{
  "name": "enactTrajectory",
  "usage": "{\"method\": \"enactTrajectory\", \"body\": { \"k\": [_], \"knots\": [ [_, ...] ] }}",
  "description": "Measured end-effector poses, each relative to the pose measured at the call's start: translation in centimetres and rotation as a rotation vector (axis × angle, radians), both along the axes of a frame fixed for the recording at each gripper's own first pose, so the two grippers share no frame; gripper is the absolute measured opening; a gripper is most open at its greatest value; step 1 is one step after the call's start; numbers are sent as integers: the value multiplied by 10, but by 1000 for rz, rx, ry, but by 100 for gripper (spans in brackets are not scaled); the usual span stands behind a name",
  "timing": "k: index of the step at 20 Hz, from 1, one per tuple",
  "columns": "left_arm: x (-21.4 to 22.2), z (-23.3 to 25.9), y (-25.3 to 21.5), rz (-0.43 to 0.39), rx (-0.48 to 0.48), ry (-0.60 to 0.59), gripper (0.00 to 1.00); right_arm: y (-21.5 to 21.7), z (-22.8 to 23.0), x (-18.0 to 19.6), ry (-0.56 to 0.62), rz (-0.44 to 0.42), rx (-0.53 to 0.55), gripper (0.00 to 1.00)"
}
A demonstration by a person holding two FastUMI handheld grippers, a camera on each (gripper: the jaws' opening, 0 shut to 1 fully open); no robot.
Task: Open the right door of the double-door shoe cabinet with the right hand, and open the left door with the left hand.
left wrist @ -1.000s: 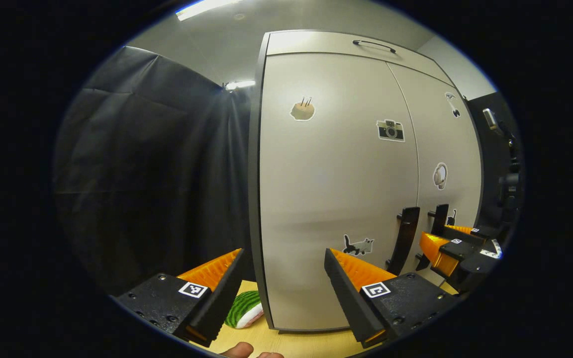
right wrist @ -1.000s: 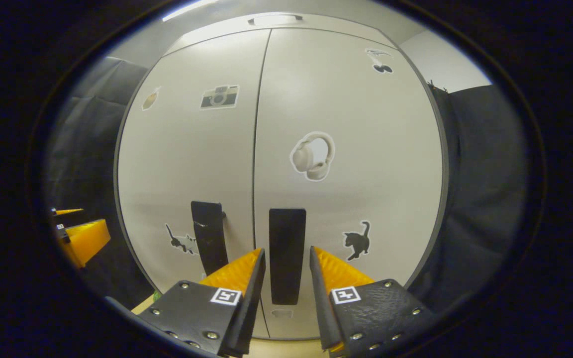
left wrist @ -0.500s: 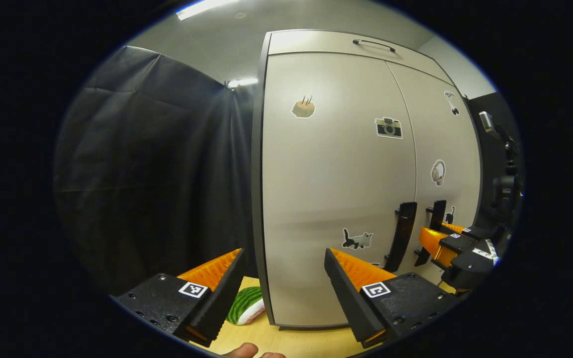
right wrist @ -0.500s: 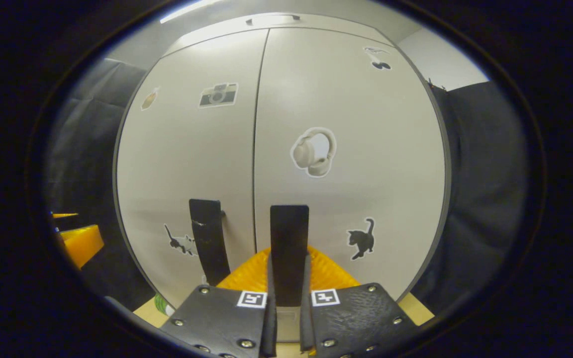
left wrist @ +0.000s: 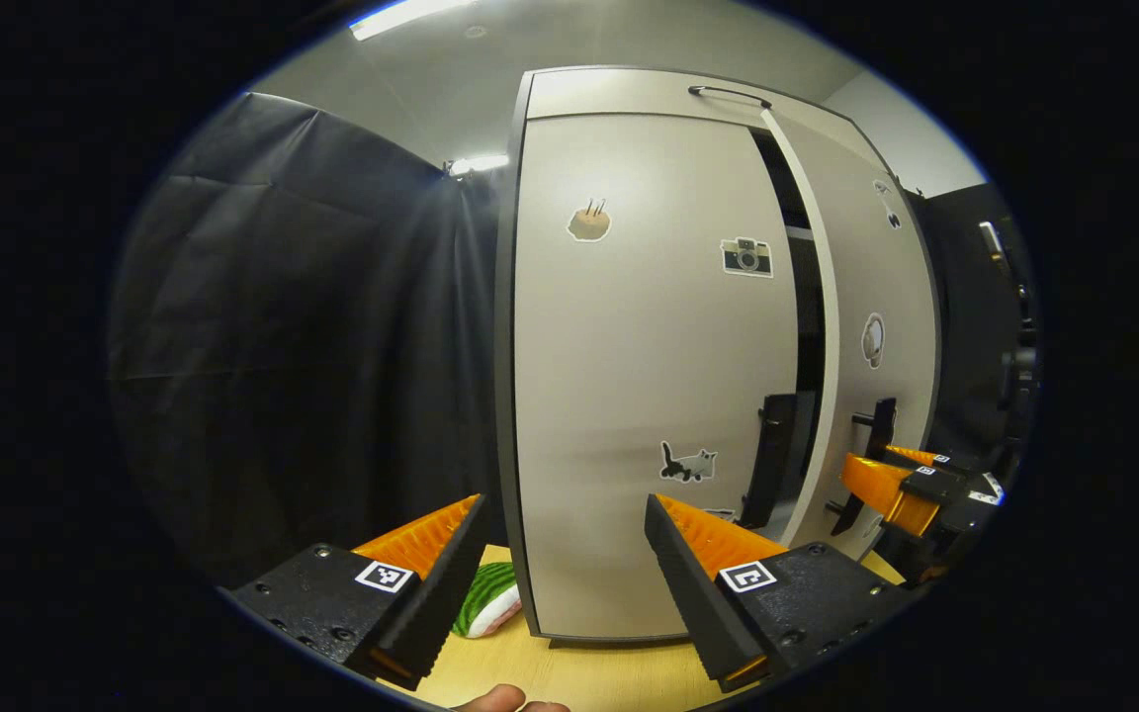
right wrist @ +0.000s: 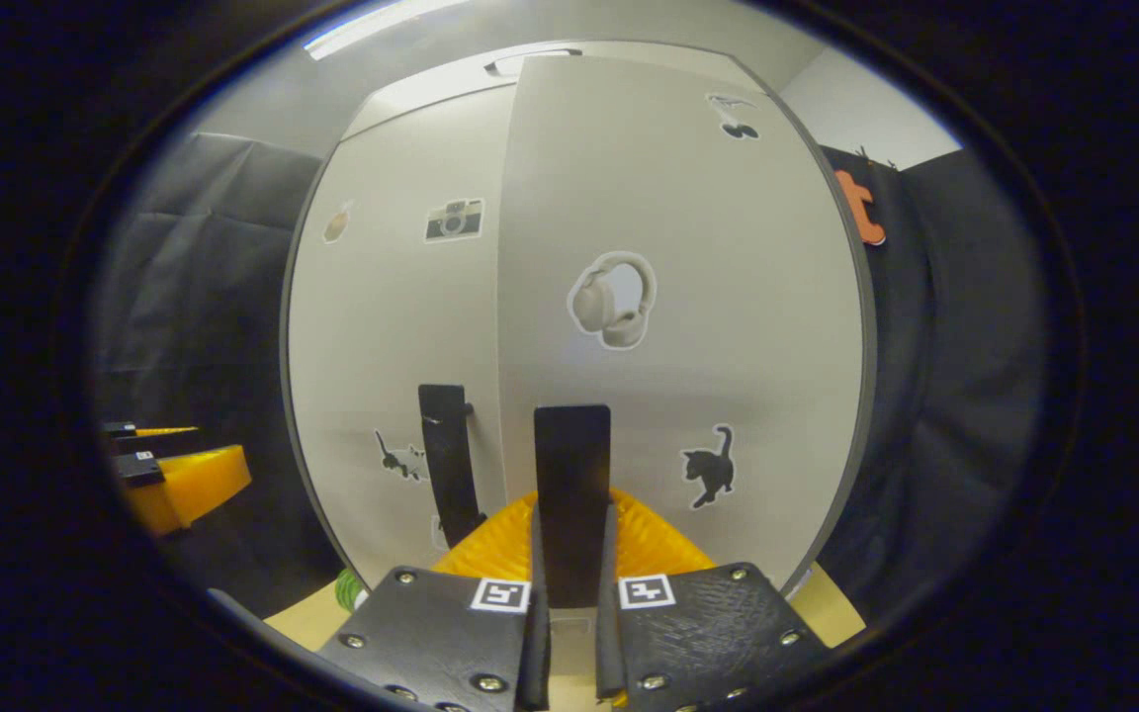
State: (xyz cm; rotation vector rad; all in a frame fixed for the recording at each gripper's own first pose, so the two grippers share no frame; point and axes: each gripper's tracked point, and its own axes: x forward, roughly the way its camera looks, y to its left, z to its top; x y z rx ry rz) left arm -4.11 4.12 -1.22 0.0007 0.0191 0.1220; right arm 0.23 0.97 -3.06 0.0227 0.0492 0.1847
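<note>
Right tool (right wrist: 569, 583), lower centre of the right gripper view, was seen closed on the right door's handle (right wrist: 571, 475), a dark upright bar pinched between both fingers. Right door (right wrist: 678, 247) was seen swung a little way out from the cabinet; in the left gripper view a dark gap was noted at centre right between it and the left door (left wrist: 649, 376). Left door was seen flush with the cabinet frame, not yet opened. Its handle (left wrist: 772, 455) was seen at lower right of the left gripper view, partly against the gap.

Left tool (left wrist: 565, 583), at the bottom of the left gripper view, was seen wide open and holding nothing, set off the cabinet's left edge and well apart from the left handle. The right tool was also picked out at far right of that view.

A wooden counter (left wrist: 579, 672) was noted beneath the cabinet, with a green striped object (left wrist: 485, 598) lying just beside the cabinet's lower left corner.

Risks, as judged: the grip on the handle is narrow and could be lost if the pull is not kept along the door's arc. The light cabinet could be dragged or tipped forward by a hard pull. The left tool's path to its handle could be crossed by the swinging right door or the right tool, and a knock caused.
</note>
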Motion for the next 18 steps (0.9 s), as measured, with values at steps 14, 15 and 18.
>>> {"method": "enactTrajectory", "body": {
  "k": [14,15,18],
  "knots": [
    [-7,-5,-16,-19,0,14,96,-39,1,-60,33,266,-4,18],
    [-6,-6,-19,-26,-1,16,96,-44,2,-66,34,287,-3,18],
    [-1,-10,-29,-50,-5,25,97,-64,3,-79,52,332,23,18]
  ]
}}
